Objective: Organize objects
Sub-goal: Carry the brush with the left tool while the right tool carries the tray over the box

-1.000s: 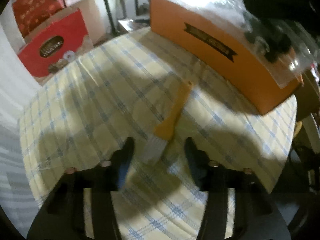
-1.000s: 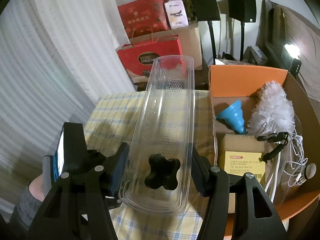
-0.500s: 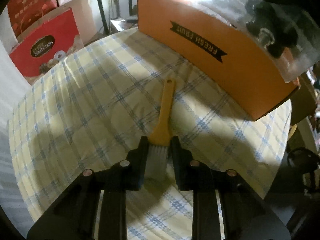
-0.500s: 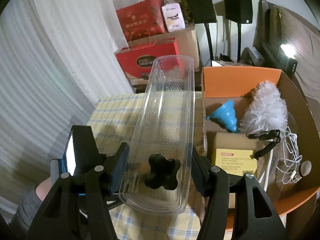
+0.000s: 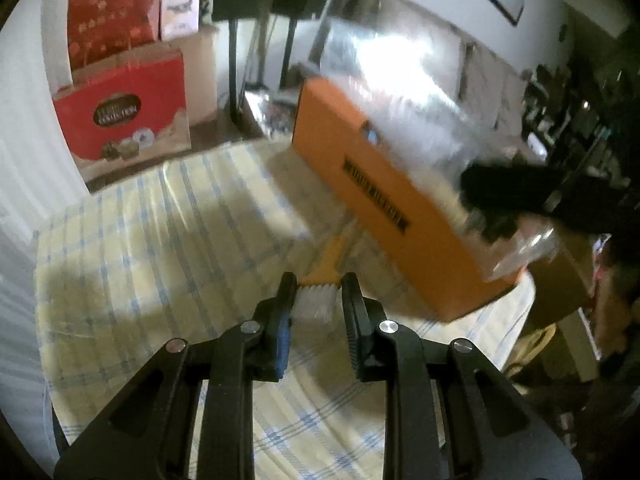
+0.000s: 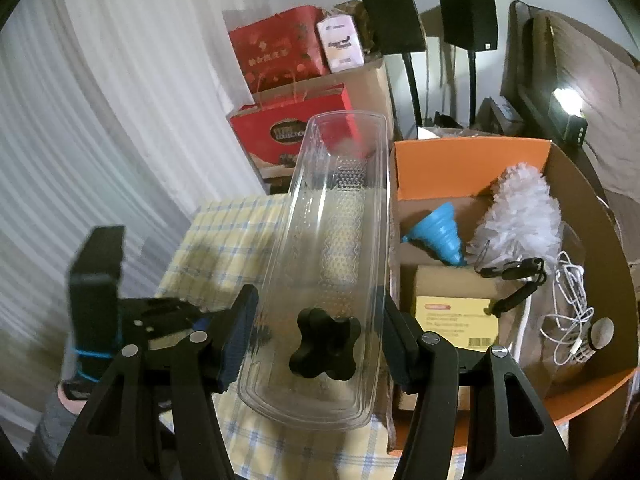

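Had the left gripper (image 5: 318,281) clamped on the white bristle end of a flat pastry brush with an orange plastic handle (image 5: 332,254), handle pointing away toward the far right. Could not tell through the blur whether the brush was touching the yellow-and-blue checked worktop (image 5: 160,240) or was just above it. Held, in the right gripper (image 6: 316,304), a long clear plastic tray with a black lobed knob (image 6: 332,232), jaws pressed against its two long sides, just left of the open orange cardboard box (image 6: 472,151). Saw in that box a blue collapsible funnel (image 6: 440,236), a fluffy white duster (image 6: 520,208), a tangled white cable (image 6: 572,308) and a tan labelled carton (image 6: 456,312).

Judged the step in hand to be carrying the brush to the box. Judged it wise to lift clear of the near wall before crossing, since soft bristles give a weak hold and the long handle could sag or twist. Best to move gently, keep away from the tray held alongside, lower into the bare gap near the funnel, and only then release.
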Motion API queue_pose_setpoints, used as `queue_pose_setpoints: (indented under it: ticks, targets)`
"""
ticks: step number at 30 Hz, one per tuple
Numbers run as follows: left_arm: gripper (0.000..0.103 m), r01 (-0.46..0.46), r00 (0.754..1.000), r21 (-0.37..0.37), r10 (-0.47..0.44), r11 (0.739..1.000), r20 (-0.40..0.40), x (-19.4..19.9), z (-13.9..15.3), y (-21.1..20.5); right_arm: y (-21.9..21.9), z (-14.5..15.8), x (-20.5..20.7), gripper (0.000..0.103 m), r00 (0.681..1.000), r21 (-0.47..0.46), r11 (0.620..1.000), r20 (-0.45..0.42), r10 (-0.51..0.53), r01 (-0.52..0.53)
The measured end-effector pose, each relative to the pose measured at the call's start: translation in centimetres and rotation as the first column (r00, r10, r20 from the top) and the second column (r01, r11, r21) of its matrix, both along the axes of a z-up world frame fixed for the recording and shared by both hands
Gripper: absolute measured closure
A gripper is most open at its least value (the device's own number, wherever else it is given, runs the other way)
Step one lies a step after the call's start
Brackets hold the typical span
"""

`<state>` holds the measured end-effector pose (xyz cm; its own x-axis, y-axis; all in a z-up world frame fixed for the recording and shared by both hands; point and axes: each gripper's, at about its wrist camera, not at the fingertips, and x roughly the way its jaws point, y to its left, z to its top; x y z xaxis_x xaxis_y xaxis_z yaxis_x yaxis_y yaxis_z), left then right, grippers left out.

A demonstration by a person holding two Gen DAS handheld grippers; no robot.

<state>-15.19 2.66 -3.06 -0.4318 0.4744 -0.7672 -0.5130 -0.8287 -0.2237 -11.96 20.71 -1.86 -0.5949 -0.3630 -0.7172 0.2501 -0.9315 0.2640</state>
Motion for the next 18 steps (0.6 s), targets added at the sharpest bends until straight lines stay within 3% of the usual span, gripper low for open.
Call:
queue_pose_setpoints:
  ticks: [7, 18]
  targets:
    - [0.082, -0.058, 0.994, 0.07, 0.065, 0.996, -0.09, 0.2, 5.0, 0.3, 1.2, 1.2, 0.6, 0.044, 1.0, -0.011, 1.0, -0.024, -0.015, 0.015]
    - [0.082, -0.099, 0.983, 0.126, 0.117, 0.987, -0.144, -0.6, 7.7, 3.0, 4.3, 2.6, 1.0, 0.044, 0.997, 0.006, 0.998, -0.034, -0.068, 0.068]
